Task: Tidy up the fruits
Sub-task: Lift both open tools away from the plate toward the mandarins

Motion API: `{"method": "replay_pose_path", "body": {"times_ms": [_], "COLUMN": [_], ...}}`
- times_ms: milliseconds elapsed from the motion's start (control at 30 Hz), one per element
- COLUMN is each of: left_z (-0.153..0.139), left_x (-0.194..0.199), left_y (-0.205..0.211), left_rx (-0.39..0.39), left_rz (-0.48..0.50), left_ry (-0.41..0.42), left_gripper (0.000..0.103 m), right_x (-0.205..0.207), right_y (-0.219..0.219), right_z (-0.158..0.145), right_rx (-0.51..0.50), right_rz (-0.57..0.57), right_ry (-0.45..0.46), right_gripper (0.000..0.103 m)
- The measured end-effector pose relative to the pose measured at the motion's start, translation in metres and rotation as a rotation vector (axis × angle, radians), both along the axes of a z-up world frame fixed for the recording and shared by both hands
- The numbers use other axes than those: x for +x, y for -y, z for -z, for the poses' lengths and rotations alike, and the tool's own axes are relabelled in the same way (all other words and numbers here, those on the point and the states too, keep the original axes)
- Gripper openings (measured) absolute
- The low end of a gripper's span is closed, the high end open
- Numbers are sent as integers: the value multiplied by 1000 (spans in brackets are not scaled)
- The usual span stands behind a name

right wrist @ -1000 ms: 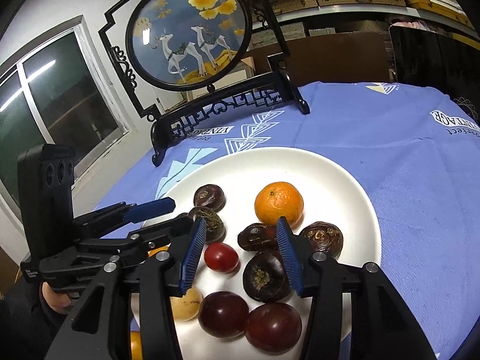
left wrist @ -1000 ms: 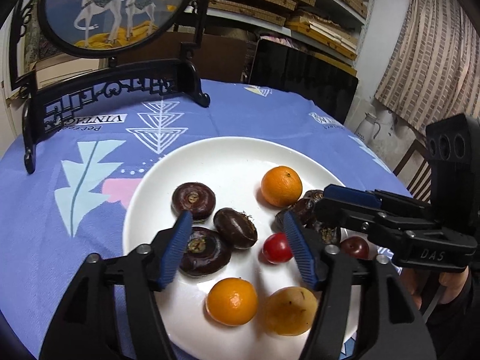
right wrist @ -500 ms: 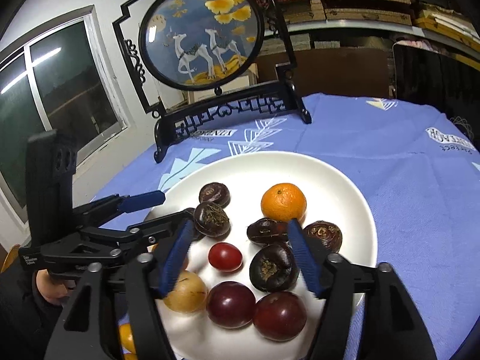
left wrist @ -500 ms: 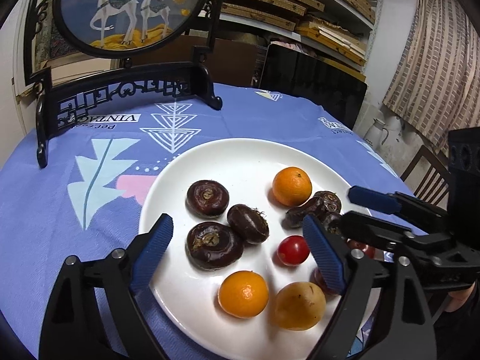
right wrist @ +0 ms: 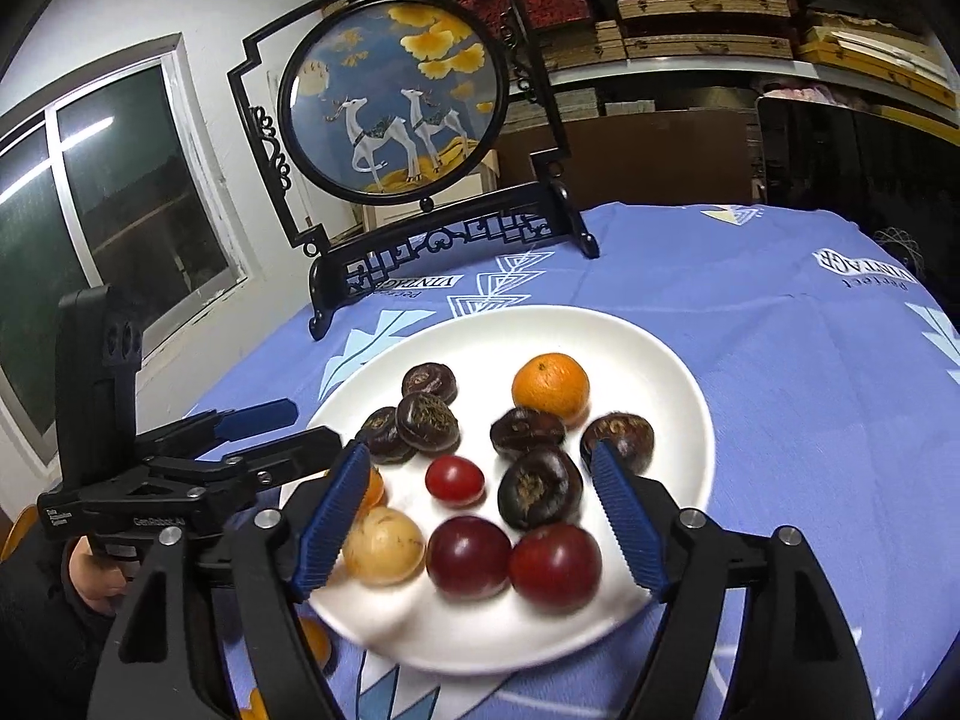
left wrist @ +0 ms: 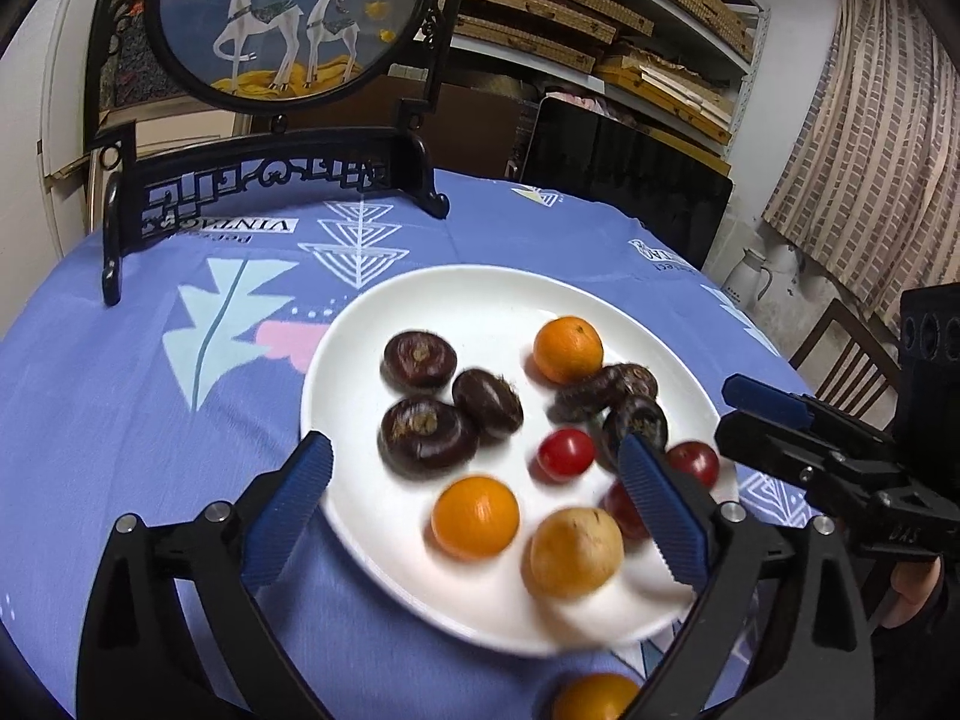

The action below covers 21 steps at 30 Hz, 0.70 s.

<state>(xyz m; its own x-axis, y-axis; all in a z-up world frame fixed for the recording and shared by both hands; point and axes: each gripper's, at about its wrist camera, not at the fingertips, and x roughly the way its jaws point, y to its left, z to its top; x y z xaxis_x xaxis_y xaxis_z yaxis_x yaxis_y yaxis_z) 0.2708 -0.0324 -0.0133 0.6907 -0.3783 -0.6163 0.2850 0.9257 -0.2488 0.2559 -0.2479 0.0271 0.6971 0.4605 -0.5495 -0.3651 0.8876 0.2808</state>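
Right gripper [right wrist: 480, 516] over a white plate [right wrist: 672, 372] on the blue-clothed counter [right wrist: 810, 420]; its jaws have just been opening, and the blue fingers [right wrist: 333, 519] grip nothing. Between the fingers: a cherry tomato [right wrist: 454, 480], a water chestnut [right wrist: 540, 495] and two plums [right wrist: 468, 557]. Beyond the fingertips: an orange [right wrist: 551, 387]. Left of the fingers: the left gripper [right wrist: 264, 438], jaws apart.
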Motion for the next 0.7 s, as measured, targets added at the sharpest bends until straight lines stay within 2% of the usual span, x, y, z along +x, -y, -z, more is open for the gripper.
{"method": "replay_pose_path", "body": {"times_ms": [267,400,600,700], "left_z": [-3,0,8,13], "left_x": [-50,-93,-127,-137], "left_y": [-15,-21,-45,-48], "left_rx": [-5,48,10,26], "left_rz": [6,21,-7,-13], "left_ry": [-9,-9,-41,-50], "left_gripper": [94,94,94,94], "right_x": [-41,-85,-145,-162], "right_y": [6,-2,-23,-36], "right_z": [7,17,27,30], "right_rx": [41,29,-21,-32], "right_rz": [-17,-110,-236,-285], "right_ry": [-66,-135,-159,-171], "right_gripper": [78,78,77,77]}}
